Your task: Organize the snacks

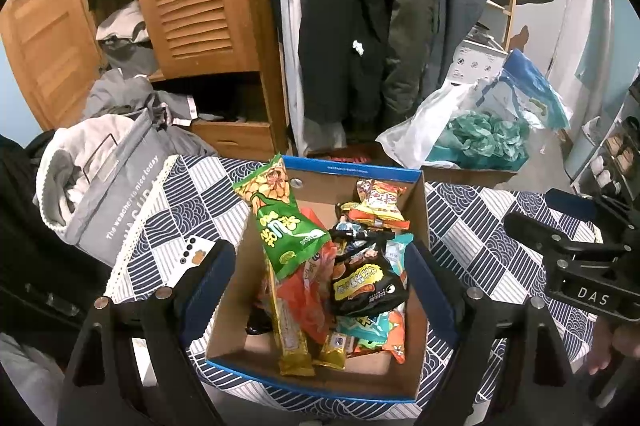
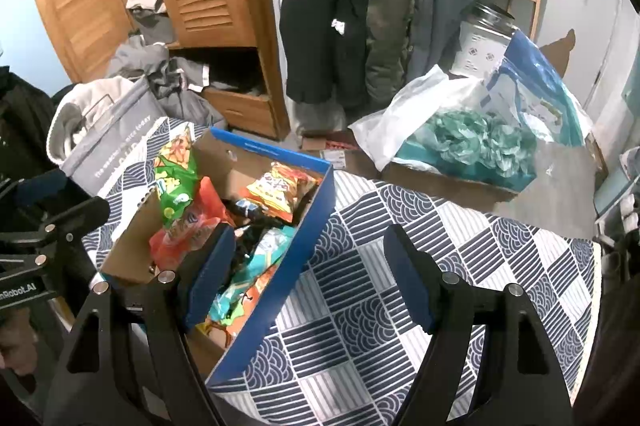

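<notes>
The cardboard box (image 1: 420, 209) is serving as the landmark, sitting on the bench (image 1: 480, 238) with its patterned blue-and-white cloth. Left of the box, a grey fabric bag (image 1: 116, 193) of laundry is leaning at the bench edge, and a white phone (image 1: 196, 254) is lying just beside the box's left wall.

The left gripper (image 1: 320, 286) is hovering directly over the box with its jaws spread wide and holding nothing; the snack pile is lying straight ahead, between the two fingers. Inside the box, the green snack bag (image 1: 280, 222) is leaning against the left wall, its long axis running from the far-left corner toward the box's middle, top end pointing away from the gripper. Near it, two gold bars (image 1: 288, 338) are lying lengthwise toward the near wall. Right of those, a black snack bag (image 1: 368, 284) is resting on top of the pile, and an orange-yellow bag (image 1: 378, 203) is sitting toward the far-right corner.

The right gripper (image 2: 308, 282) is hanging to the right of the box, over bare cloth, its jaws also wide and empty; the box (image 2: 304, 226) is lying off to its left. So the left gripper looks the nearer one for a pick, and the green bag seems the readiest target, calling for a grip across its width.
</notes>
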`<state>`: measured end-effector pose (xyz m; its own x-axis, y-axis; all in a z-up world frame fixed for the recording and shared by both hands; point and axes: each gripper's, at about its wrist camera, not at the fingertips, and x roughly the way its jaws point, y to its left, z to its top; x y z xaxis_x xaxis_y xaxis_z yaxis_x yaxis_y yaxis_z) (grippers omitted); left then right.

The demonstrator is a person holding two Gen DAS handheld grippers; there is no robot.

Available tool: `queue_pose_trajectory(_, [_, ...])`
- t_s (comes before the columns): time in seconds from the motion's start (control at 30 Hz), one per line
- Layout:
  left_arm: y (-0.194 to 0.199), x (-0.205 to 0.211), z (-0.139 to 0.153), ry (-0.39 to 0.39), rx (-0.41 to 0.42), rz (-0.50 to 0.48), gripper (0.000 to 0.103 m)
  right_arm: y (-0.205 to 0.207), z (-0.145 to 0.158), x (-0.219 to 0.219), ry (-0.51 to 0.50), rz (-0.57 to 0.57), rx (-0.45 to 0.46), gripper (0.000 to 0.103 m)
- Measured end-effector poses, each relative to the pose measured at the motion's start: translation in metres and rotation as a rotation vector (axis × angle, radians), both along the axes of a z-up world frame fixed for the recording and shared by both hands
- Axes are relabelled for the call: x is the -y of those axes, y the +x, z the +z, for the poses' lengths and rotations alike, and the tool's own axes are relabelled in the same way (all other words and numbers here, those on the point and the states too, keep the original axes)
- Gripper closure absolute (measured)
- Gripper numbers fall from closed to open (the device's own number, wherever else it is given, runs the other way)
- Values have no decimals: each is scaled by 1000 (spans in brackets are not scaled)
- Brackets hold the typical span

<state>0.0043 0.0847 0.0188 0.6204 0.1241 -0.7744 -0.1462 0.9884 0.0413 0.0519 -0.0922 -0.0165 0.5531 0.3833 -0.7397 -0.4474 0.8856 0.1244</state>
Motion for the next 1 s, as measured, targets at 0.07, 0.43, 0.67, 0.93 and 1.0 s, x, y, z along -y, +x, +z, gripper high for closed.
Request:
queue_pose_trajectory(0.07, [0, -1, 0, -4, 1, 2, 15, 0, 0, 0, 1, 0, 0, 27])
queue_pose_trajectory(0.43, [-2, -6, -3, -16, -9, 19, 15, -4, -3, -2, -3, 6, -2, 27])
queue_pose_trajectory(0.67, [-2, -7, -2, -9, -3, 27, 15, -3, -4, -3, -4, 7, -3, 27])
queue_pose_trajectory(0.93, [-2, -6, -2, -8, -3, 30, 15, -4, -4, -3, -5, 6, -4, 27])
queue_pose_trajectory(1.0, [-2, -8, -2, -11, -2, 34, 15, -3, -4, -3, -4, 7, -3, 27])
